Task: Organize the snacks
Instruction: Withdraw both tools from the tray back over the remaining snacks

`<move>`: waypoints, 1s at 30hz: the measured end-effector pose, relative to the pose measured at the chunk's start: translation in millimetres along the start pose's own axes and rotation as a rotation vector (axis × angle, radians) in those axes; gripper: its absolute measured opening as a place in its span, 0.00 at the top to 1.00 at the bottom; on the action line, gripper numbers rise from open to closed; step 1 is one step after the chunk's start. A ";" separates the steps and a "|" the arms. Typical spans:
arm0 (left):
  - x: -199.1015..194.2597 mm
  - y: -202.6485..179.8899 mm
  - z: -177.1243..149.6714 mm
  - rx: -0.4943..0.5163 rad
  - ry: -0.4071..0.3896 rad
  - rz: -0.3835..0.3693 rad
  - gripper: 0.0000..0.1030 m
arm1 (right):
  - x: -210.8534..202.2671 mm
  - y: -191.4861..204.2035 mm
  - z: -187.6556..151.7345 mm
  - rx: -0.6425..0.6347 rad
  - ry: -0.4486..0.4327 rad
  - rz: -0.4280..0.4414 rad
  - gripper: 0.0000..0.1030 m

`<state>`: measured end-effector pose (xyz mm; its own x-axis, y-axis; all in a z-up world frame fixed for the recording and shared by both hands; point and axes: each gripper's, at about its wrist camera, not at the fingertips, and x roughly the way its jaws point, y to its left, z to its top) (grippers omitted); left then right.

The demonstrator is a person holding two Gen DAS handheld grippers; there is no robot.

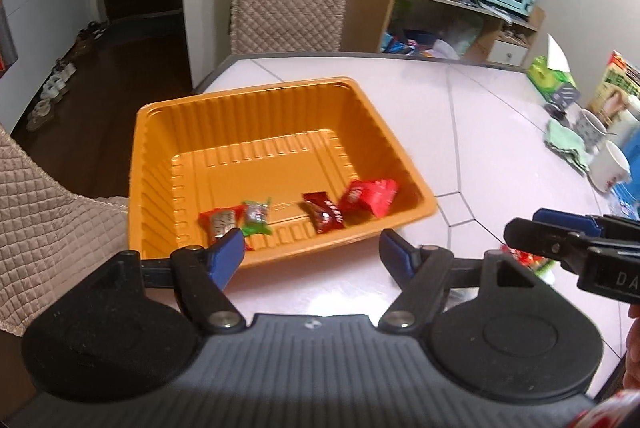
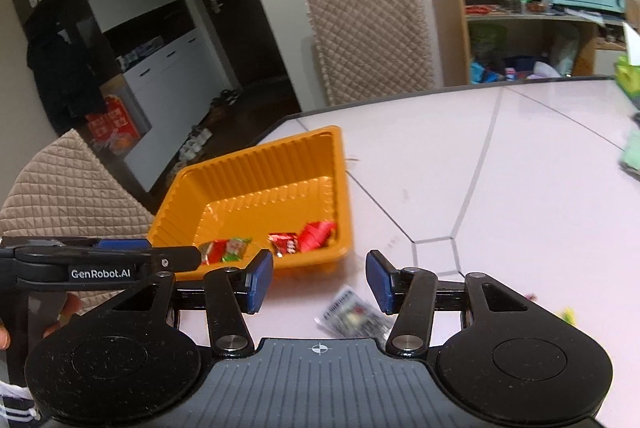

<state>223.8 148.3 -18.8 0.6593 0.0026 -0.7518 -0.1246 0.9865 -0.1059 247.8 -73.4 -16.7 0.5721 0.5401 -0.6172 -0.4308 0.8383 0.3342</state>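
Both tongs spread, empty – left tongs at orange tray's near rim, right tongs over bare table

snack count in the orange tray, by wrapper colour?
In the orange tray:
Bright red: 1
Dark red: 1
Green: 1
Red with silver label: 1
Total: 4

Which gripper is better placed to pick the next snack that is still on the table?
Probably the right gripper. Its open jaws point at a blurred packet lying on the table just ahead. The left gripper is open too, but faces the tray.
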 end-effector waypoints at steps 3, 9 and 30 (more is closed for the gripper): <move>-6.5 -8.8 -3.9 0.011 -0.008 -0.022 0.30 | -15.2 -4.4 -8.3 0.019 -0.005 -0.018 0.49; -19.8 -27.7 -16.3 0.027 -0.013 -0.057 0.29 | -39.6 -7.8 -23.6 0.028 -0.007 -0.034 0.49; -36.5 -74.5 -77.4 0.027 0.049 -0.071 0.28 | -73.6 -29.8 -67.1 -0.014 0.083 -0.075 0.49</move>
<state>151.7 62.0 -33.9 0.6284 -0.0751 -0.7742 -0.0580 0.9880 -0.1429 171.7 -143.1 -29.1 0.5434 0.4676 -0.6971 -0.3990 0.8745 0.2756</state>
